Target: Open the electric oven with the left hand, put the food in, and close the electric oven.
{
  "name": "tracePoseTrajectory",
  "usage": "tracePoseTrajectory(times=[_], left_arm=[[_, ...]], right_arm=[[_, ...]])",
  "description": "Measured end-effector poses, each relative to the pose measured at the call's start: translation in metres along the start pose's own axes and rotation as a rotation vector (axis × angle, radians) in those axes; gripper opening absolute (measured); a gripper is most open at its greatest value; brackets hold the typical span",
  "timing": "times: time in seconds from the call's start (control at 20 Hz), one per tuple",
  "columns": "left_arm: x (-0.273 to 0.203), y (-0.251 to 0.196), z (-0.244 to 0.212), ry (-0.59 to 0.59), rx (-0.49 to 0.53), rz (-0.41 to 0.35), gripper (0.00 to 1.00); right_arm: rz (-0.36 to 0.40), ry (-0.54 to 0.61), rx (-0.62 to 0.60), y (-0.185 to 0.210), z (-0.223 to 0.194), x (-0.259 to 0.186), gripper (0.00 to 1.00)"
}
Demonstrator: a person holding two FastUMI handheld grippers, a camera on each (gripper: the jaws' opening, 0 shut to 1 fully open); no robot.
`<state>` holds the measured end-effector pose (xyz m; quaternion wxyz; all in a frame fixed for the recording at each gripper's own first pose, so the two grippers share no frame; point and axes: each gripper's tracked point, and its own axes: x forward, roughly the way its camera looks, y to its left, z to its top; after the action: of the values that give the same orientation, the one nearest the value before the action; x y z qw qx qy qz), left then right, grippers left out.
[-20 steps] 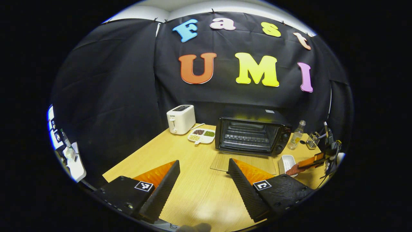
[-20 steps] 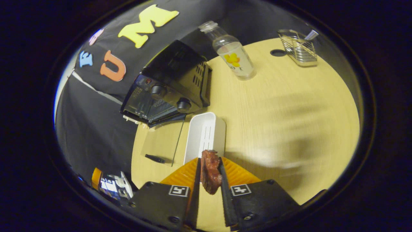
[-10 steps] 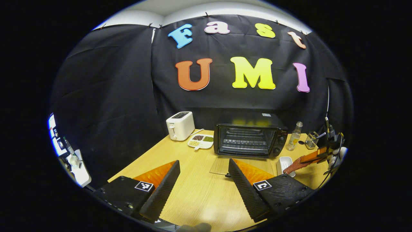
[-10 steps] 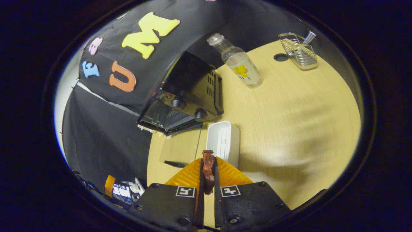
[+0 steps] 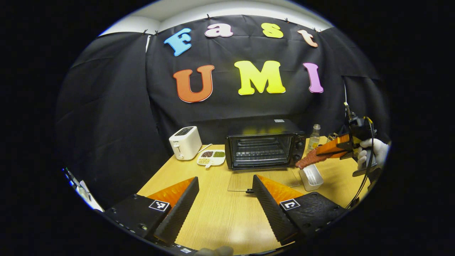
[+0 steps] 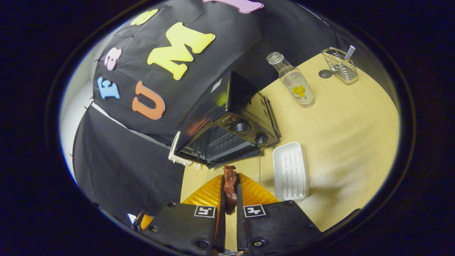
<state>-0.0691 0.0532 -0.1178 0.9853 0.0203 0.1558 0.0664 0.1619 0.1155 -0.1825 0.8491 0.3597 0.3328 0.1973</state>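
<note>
The black electric oven stands at the back of the wooden table. Its glass door lies open and flat in front of it, and the rack inside shows. My left gripper hovers open over the table's near side, holding nothing. In the left gripper view my right gripper is in the air right of the oven, held by a white-gloved hand. It is shut on a brown piece of food. In the right gripper view the food sticks out between the fingers of the right gripper, pointing at the oven.
A white tray lies right of the oven door, below the food. A bottle and a wire basket stand at the back right. A white toaster and a divided plate are left of the oven.
My right gripper has closed tighter on the food and lifted it from the white tray up toward the oven's front. My left gripper has drawn back from the oven, still open.
</note>
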Motion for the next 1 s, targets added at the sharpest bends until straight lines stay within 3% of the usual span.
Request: tracePoseTrajectory(times=[0.4, 0.8, 1.0], left_arm=[[0.026, 0.014, -0.001, 0.010, -0.041, -0.122, 0.97], [0.035, 0.059, 0.005, 0.019, -0.009, -0.099, 0.97], [0.035, 0.068, 0.006, 0.031, -0.033, -0.079, 0.97]], right_arm=[[-0.065, -0.230, 0.097, 0.049, 0.013, 0.065, 0.16], [-0.117, -0.377, 0.189, 0.058, 0.025, 0.164, 0.16], [-0.140, -0.463, 0.152, 0.068, 0.037, 0.203, 0.16]])
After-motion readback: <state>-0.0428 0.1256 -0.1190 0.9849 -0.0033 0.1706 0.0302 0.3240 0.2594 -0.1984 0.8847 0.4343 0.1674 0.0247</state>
